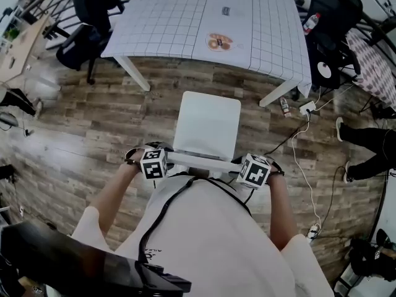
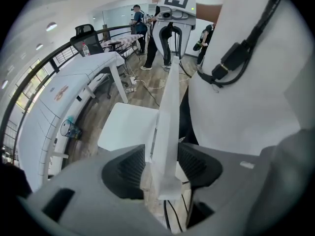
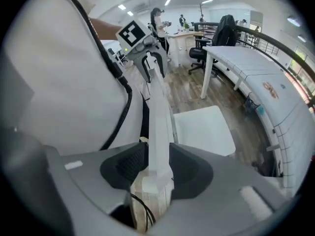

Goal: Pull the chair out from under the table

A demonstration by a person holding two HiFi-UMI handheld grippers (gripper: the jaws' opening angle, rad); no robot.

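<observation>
The white chair (image 1: 207, 125) stands on the wood floor, wholly out from under the white grid-patterned table (image 1: 173, 23), its backrest rail (image 1: 201, 161) nearest me. My left gripper (image 1: 162, 158) straddles the rail's left end and my right gripper (image 1: 246, 166) its right end. In the left gripper view the backrest (image 2: 167, 107) runs between the jaws of the left gripper (image 2: 162, 165) with a little space beside the pads. In the right gripper view the backrest (image 3: 158, 117) likewise passes between the parted jaws of the right gripper (image 3: 157, 167). Neither gripper presses on it.
Black office chairs (image 1: 93, 17) stand at the table's left and far right. A power strip (image 1: 307, 108), a white cable (image 1: 303, 166) and a bottle (image 1: 284, 106) lie on the floor to the right. A person's legs (image 1: 365, 138) reach in at the right edge.
</observation>
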